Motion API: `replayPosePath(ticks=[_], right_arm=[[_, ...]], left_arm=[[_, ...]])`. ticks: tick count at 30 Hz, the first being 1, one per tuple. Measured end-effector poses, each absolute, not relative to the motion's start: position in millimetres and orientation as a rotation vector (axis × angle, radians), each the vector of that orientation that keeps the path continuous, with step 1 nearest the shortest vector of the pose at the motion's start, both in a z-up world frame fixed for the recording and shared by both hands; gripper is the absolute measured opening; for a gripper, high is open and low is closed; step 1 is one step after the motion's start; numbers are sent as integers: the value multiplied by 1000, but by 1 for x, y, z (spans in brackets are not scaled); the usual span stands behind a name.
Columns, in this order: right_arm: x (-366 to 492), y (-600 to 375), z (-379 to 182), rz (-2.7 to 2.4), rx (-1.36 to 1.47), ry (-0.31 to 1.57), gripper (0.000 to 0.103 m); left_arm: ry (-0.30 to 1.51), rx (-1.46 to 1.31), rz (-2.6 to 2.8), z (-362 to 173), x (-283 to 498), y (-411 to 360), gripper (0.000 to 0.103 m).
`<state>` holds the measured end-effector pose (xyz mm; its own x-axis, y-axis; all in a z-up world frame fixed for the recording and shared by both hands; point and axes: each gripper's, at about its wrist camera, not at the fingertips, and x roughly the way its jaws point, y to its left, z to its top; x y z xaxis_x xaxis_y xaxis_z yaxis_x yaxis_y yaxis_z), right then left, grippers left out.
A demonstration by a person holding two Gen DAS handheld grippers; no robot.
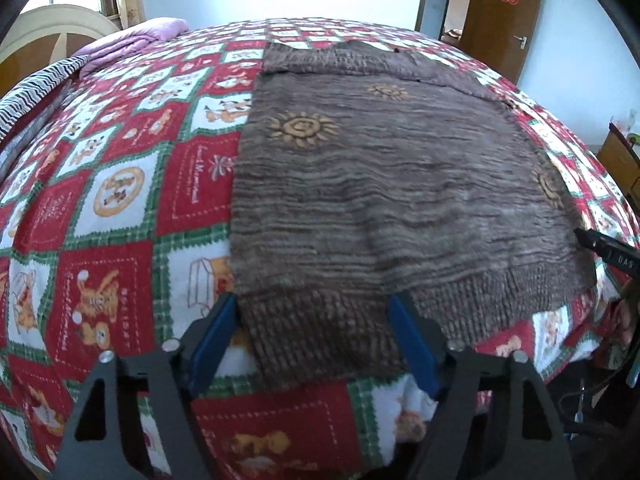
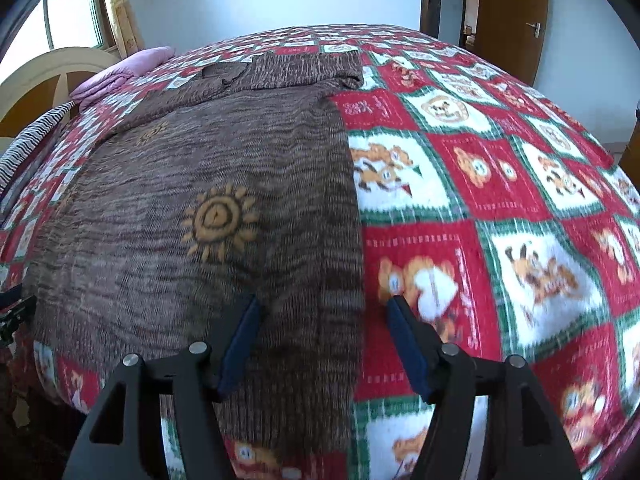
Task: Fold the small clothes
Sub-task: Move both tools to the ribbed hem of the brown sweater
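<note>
At six o'clock in the left wrist view, the left gripper [image 1: 314,312] has its blue-padded fingers spread wide, straddling the near left corner of the brown knitted sweater [image 1: 384,184], whose ribbed hem lies between them; whether the pads touch the knit cannot be told. In the right wrist view the right gripper [image 2: 322,316] is likewise spread at six o'clock, its left finger over the sweater [image 2: 208,208] and its right finger over the quilt just past the sweater's right edge. The right gripper's dark tip also shows at three o'clock of the left view, beside the garment's right edge. The sweater lies flat on the red, white and green checked quilt [image 1: 120,184], hem toward the cameras, orange sun motifs on its body, collar and sleeves toward twelve o'clock. Farther off, at ten o'clock, sit a striped cloth [image 1: 36,88] and a folded lilac blanket [image 1: 132,40] by the cream headboard [image 1: 52,28]. At one o'clock stands a brown door [image 1: 508,16].
</note>
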<state>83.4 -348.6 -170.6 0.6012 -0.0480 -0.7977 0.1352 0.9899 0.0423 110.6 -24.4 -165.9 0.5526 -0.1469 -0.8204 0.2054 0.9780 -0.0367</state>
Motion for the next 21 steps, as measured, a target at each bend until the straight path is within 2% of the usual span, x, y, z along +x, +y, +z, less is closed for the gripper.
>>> replayPosePath(ticks=[4,7,9,10,12,16,18,21], right_arm=[[65,-350,-174,-85,137,915,66],[56,-351,-176,-71,151,929,66],[52,-351,-177,-63,150,937,66],[50,-351,-177,-56,149,944,66],[47,-351,-177,-40,157,953,66],[44,-347,-177,-7,170,961,66],[43,-343,-176,12,163,963,65],[42,-339,-175,33,152,968,60]], left_arm=[[967,49,-239,-165,106,-25,62],[966,18,-251,-163,104,-19,45],[970,-12,-261,-162,103,-12,27],[974,-44,-274,-160,103,-7,25],[975,-99,-285,-158,102,1,25],[975,-128,-248,-158,102,7,37],[966,-118,-210,-156,102,10,52],[942,-120,-197,-153,102,14,54]])
